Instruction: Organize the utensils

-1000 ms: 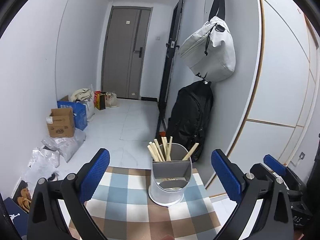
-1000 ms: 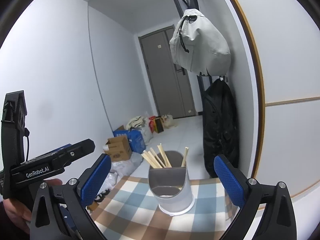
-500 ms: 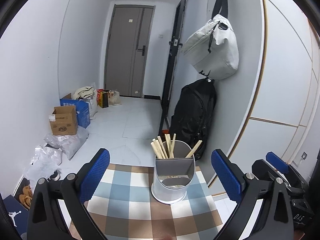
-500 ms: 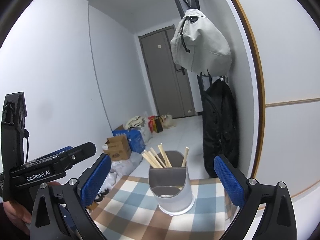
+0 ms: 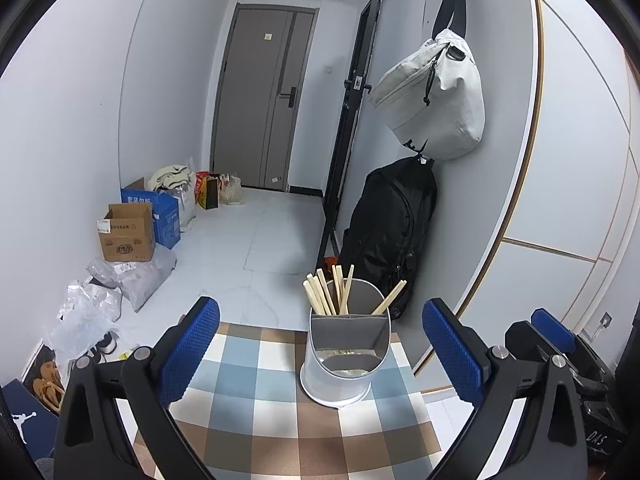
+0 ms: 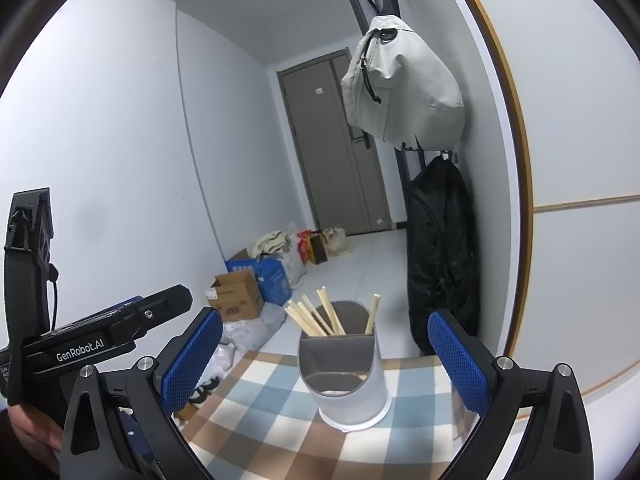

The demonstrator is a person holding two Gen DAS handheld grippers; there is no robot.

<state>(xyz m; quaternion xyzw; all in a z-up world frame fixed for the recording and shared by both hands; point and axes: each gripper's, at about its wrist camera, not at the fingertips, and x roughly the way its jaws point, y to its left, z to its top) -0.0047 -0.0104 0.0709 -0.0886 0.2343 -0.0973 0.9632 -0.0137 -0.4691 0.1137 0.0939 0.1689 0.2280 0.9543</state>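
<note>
A white utensil holder (image 5: 340,364) with a grey divider stands on the checked tablecloth (image 5: 256,412). Several wooden chopsticks (image 5: 326,294) stand in its rear compartment. The front compartment looks empty. My left gripper (image 5: 320,344) is open and empty, its blue pads (image 5: 192,344) wide apart in front of the holder. My right gripper (image 6: 324,356) is open and empty too, with the holder (image 6: 348,380) and chopsticks (image 6: 316,316) between its pads in view. The left gripper's body (image 6: 100,340) shows at the left of the right wrist view.
The table's far edge is just behind the holder. A wall with a black backpack (image 5: 390,224) and a hanging grey bag (image 5: 436,96) is on the right. Cardboard boxes (image 5: 128,232) and plastic bags (image 5: 88,308) lie on the floor at left.
The left wrist view has shifted a little: the holder now sits slightly right and higher. The right wrist view is almost unchanged. Both grippers stay open.
</note>
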